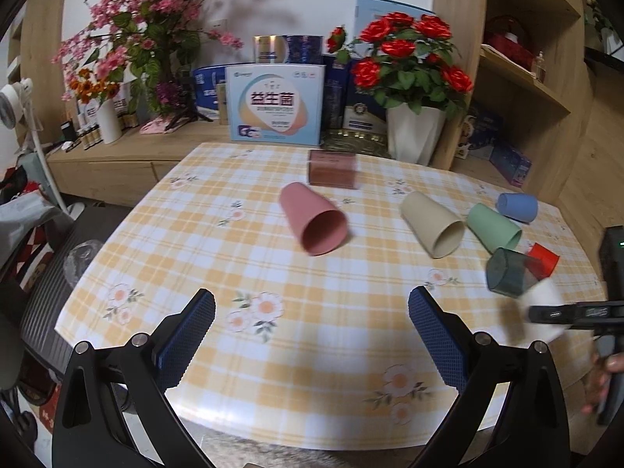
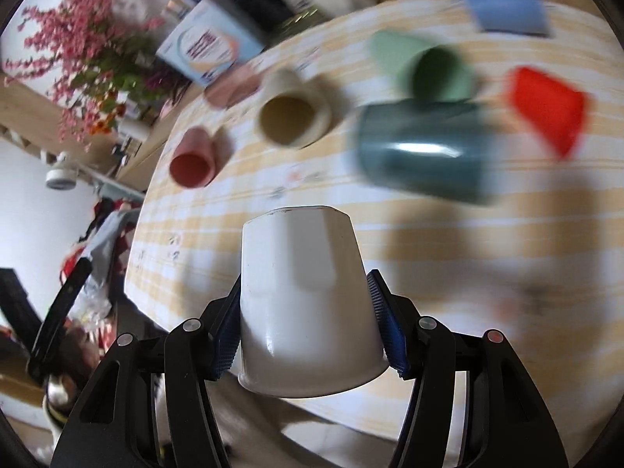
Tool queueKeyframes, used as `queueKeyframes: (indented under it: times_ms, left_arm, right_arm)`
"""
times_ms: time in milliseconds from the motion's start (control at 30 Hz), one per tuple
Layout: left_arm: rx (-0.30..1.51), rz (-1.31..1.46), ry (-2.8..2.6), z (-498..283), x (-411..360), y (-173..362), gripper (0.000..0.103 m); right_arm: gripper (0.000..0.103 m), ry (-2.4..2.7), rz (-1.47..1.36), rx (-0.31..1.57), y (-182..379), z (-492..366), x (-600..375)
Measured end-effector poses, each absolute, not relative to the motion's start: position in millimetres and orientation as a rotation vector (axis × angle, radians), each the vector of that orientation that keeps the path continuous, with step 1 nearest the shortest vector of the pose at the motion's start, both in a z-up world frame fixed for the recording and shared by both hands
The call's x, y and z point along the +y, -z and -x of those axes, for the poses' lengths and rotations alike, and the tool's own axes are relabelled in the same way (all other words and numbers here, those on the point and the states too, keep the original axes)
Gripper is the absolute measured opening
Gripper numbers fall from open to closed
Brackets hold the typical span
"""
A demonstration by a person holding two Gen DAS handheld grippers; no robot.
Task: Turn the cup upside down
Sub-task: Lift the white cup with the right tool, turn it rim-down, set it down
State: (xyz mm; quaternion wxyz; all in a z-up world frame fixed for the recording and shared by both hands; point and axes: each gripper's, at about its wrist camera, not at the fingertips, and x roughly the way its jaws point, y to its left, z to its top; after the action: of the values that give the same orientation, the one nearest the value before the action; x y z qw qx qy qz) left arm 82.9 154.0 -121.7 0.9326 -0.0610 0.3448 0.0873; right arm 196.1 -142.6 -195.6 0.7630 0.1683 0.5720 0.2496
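Observation:
My right gripper (image 2: 308, 335) is shut on a white cup (image 2: 304, 296), its closed base pointing away and its open rim towards the camera, held above the checked table (image 2: 429, 257). The view is motion-blurred. In the left wrist view the white cup (image 1: 544, 308) shows blurred at the right edge. My left gripper (image 1: 312, 327) is open and empty above the table's near side. Lying on their sides are a pink cup (image 1: 314, 218), a beige cup (image 1: 433, 224), a green cup (image 1: 493, 226), a blue cup (image 1: 516, 206), a dark teal cup (image 1: 509, 273) and a red cup (image 1: 544, 259).
A brown box (image 1: 332, 169) stands at the table's far side. Behind the table a wooden sideboard (image 1: 128, 156) carries boxes, a white pot of red roses (image 1: 413, 132) and pink flowers (image 1: 156, 19). Shelves (image 1: 526, 70) stand at the right. A dark chair (image 1: 50, 284) is at the left.

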Motion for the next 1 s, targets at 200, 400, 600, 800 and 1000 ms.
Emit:
queueKeyframes:
  times_ms: [200,400,600,800,1000]
  left_arm:
    - [0.704,0.166,-0.22,-72.4,177.5,121.2,0.097]
    - [0.714,0.19,-0.233,-72.1,188.8,126.2,0.097]
    - [0.734,0.216,-0.224,-75.0,186.7,132.5,0.097]
    - [0.743,0.217,-0.215,-76.9,179.8,132.2,0.097]
    - [0.75,0.227,-0.207,-78.0,174.1,130.6,0.097]
  right_arm:
    - [0.058,-0.533,-0.401,1.312,224.7,-212.1,-54.1]
    - [0.058,-0.517,-0.375,1.322,231.7,-204.4,-25.0]
    - [0.059,-0.503,-0.372,1.316,234.7,-200.5,-26.7]
    - [0.062,-0.528,-0.43,1.324,237.1,-200.7,-35.8]
    - [0.075,-0.526,-0.384,1.22,215.8,-186.3,-56.0]
